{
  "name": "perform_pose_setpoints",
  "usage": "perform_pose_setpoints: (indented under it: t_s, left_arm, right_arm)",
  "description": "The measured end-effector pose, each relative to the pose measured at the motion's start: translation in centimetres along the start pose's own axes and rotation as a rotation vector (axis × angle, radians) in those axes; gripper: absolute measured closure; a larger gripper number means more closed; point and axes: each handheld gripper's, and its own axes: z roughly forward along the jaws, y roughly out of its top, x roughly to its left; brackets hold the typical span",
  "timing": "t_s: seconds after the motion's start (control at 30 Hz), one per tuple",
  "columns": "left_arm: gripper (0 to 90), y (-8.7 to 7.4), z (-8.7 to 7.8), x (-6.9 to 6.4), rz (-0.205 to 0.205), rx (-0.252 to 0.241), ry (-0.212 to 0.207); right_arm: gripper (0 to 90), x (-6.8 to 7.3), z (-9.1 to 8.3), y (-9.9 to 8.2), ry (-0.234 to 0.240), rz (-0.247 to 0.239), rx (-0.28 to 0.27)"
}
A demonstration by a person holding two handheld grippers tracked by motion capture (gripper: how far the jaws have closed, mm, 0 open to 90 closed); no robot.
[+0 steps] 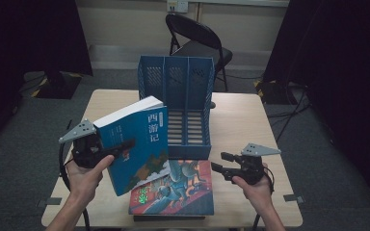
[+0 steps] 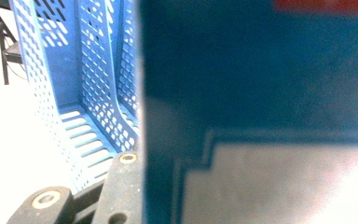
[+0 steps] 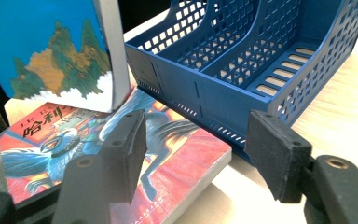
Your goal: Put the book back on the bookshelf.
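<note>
Place: a recording room, like a small lab or studio.
Middle: a light wooden table (image 1: 250,115) on grey carpet.
Behind the table: a black folding chair (image 1: 197,41) by a pale wall.
Both sides of the table: big black curtains (image 1: 29,38).
Floor beside the table: black cables (image 1: 289,113).
On the table: a blue plastic file rack (image 1: 178,103).

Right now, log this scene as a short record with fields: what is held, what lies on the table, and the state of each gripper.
held item: blue book, lifted and tilted, its lower corner over the red book
holder: left gripper, fingers clamped on the blue book's edge
right gripper: open, nothing between its fingers, beside the red book
on table: red book lying flat; blue file rack behind it, its visible slots empty
background: black folding chair beyond the table
</note>
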Motion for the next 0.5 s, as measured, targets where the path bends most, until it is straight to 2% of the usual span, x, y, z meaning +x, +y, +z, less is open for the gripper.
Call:
perform_pose_setpoints:
  t_s: [0.1,0.17,0.2,0.43,0.5]
  left_arm:
    - [61.7,0.3,-0.4,0.1,-0.006,-0.016,0.005]
    - [61.7,0.6,-0.7,0.3,-0.018,-0.018,0.008]
    - [61.7,0.6,-0.8,0.3,-0.033,-0.037,0.016]
    - [61.7,1.5,-1.1,0.8,-0.059,-0.033,0.031]
    - [61.7,1.9,-1.1,0.8,-0.049,-0.033,0.043]
  right_arm:
    - [38.9,0.0,0.0,0.0,0.002,-0.002,0.001]
    - [39.0,0.0,0.0,0.0,0.002,-0.003,0.0]
    - [38.9,0.0,0.0,0.0,0.001,-0.004,-0.002]
    - [39.1,0.0,0.1,0.0,0.001,-0.003,0.004]
    - [39.1,-0.1,0.1,0.0,0.003,-0.005,0.003]
